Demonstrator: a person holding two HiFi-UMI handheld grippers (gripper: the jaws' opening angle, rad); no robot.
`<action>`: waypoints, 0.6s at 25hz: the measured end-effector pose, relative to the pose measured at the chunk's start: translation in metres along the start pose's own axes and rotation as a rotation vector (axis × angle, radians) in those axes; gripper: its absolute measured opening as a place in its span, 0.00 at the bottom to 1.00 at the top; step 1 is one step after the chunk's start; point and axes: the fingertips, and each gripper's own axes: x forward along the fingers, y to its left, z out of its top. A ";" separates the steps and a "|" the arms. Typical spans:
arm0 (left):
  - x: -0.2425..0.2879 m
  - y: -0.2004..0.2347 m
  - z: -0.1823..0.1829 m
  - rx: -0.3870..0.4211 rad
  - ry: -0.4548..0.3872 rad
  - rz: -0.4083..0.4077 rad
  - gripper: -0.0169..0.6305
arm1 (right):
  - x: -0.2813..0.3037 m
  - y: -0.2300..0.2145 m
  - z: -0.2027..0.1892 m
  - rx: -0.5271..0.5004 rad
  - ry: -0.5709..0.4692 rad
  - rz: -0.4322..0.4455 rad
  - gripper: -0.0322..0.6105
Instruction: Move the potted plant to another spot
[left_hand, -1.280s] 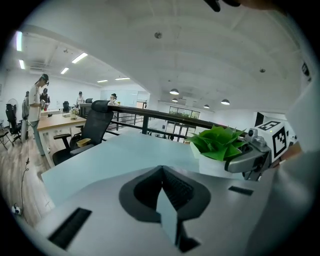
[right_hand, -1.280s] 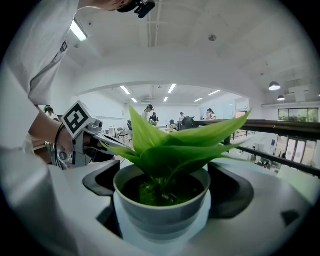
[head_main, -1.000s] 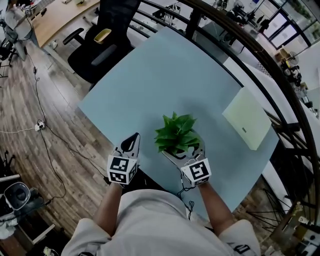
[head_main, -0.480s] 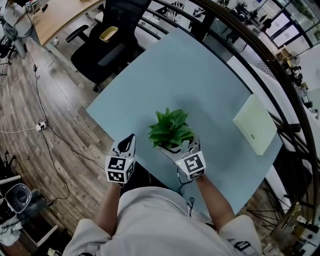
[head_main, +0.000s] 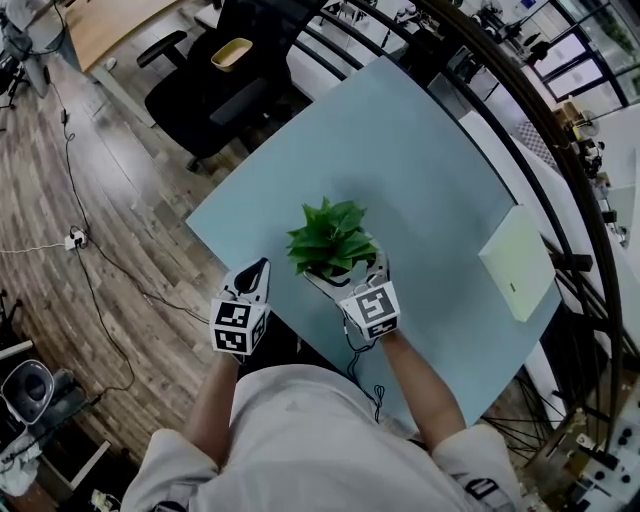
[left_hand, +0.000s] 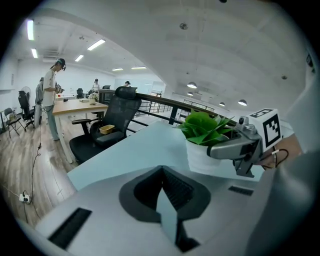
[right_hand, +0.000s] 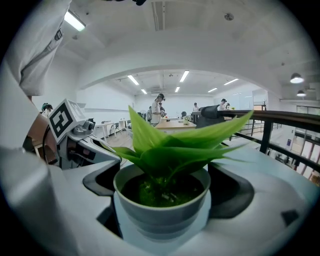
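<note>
The potted plant has green leaves in a small white pot and sits near the front left part of the pale blue table. My right gripper is shut on the pot, one jaw on each side of it; in the right gripper view the pot fills the space between the jaws. Whether the pot touches the table I cannot tell. My left gripper hovers just left of the plant, over the table's front edge, shut and holding nothing.
A cream box lies at the table's right edge. A black office chair carrying a yellow bowl stands beyond the far left corner. A dark railing curves behind the table. Cables and a power strip lie on the wood floor.
My right gripper has carried the plant leftward across the table, toward its left corner. The left gripper has stayed shut beside it.
</note>
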 end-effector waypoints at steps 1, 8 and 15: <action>0.001 0.004 -0.001 -0.007 0.001 0.000 0.05 | 0.008 0.000 0.000 0.000 0.005 0.003 0.90; 0.014 0.033 -0.001 -0.038 0.004 -0.003 0.05 | 0.062 -0.008 0.001 0.005 0.035 0.005 0.90; 0.031 0.056 -0.001 -0.042 0.021 -0.030 0.05 | 0.111 -0.013 0.005 0.005 0.054 -0.004 0.90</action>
